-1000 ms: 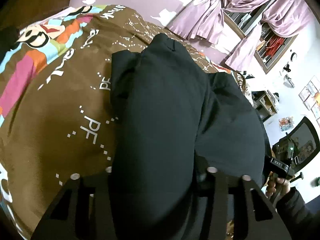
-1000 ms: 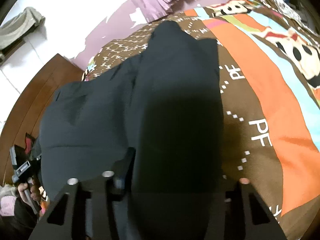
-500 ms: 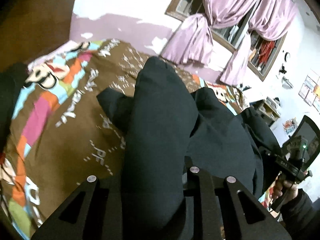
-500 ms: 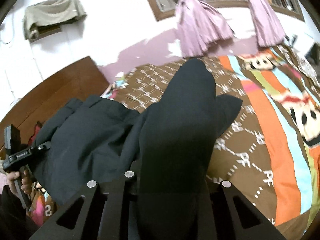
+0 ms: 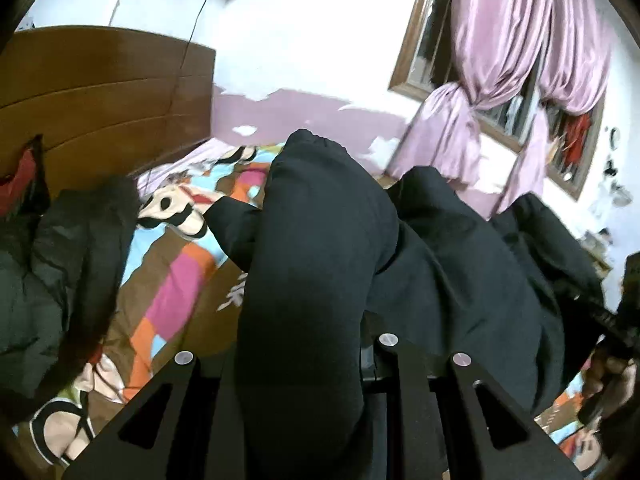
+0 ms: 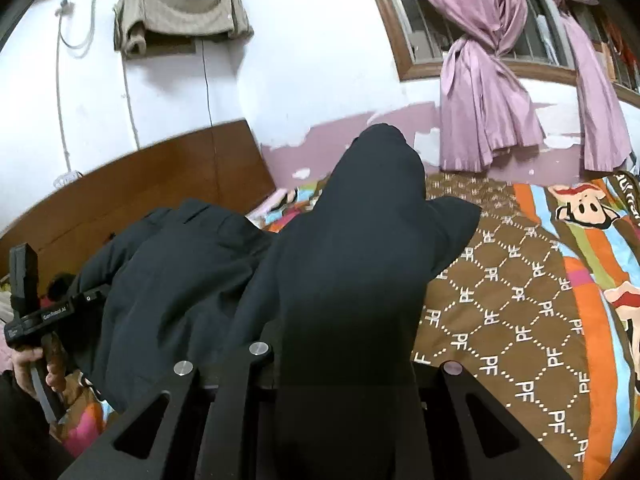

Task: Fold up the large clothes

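A large dark navy garment [image 5: 320, 260] hangs lifted above the bed, spanning both grippers. My left gripper [image 5: 296, 364] is shut on one bunched edge, which bulges up over the jaws and hides the fingertips. My right gripper [image 6: 348, 360] is shut on the other edge of the garment [image 6: 360, 260] in the same way. In the left wrist view the right gripper [image 5: 624, 320] shows at the right edge, held by a hand [image 5: 608, 376]. The right wrist view has the left gripper [image 6: 28, 312] at its left edge, also in a hand [image 6: 36, 368].
Below lies a bed cover [image 6: 520, 300], brown with a letter pattern and bright cartoon stripes. A wooden headboard [image 5: 100, 100] stands at the back left. A dark padded jacket [image 5: 52, 272] lies by the headboard. Pink curtains [image 6: 488, 80] hang at the window.
Both grippers have risen and tilted up, lifting the garment off the bed cover. Their jaws have narrowed onto the cloth. More of the wall and headboard is in view.
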`<state>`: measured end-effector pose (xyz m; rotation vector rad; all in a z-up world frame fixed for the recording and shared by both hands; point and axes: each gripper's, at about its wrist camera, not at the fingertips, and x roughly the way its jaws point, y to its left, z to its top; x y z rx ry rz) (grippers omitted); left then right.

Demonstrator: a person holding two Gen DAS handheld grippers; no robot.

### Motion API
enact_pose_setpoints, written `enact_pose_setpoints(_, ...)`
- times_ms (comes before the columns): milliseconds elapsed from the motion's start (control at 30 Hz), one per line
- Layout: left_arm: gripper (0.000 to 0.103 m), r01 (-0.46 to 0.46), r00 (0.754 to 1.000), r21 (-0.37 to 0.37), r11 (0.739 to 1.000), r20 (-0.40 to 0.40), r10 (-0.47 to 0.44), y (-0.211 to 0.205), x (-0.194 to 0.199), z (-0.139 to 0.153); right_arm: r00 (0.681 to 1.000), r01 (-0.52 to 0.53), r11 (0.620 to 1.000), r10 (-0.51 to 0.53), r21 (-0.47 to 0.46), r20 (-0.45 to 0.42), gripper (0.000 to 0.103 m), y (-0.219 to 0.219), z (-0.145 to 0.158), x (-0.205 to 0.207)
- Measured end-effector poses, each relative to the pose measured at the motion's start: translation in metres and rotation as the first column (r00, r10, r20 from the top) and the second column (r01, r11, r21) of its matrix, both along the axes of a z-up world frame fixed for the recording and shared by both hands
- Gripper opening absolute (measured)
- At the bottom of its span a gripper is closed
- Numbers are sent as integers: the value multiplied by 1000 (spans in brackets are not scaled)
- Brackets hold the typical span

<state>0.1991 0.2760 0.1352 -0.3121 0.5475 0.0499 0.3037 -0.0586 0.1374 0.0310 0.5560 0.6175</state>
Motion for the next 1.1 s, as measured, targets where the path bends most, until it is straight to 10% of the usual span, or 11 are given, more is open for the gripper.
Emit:
enact_pose_setpoints(333,25,-69,976,-23,997,-210,63,16,39,-85,981,113,989,-126,-93,-150,27,-18,-87,34)
enact_pose_setpoints(567,63,-175,954,-21,984,-250,164,32,36,-89,962,206,971,-223,-122,-156,78,-24,-87,25)
enact_pose_setpoints(733,96,-252,951,78,965,-165,262,19,15,-71,958,275,948,-285,-157,-39,91,-30,-73,11)
enact_pose_setpoints(1100,101,-178,984,203,963,44,172,-38,-35,-24,955,270,963,-264,-26,135,103,-27,-28,-49)
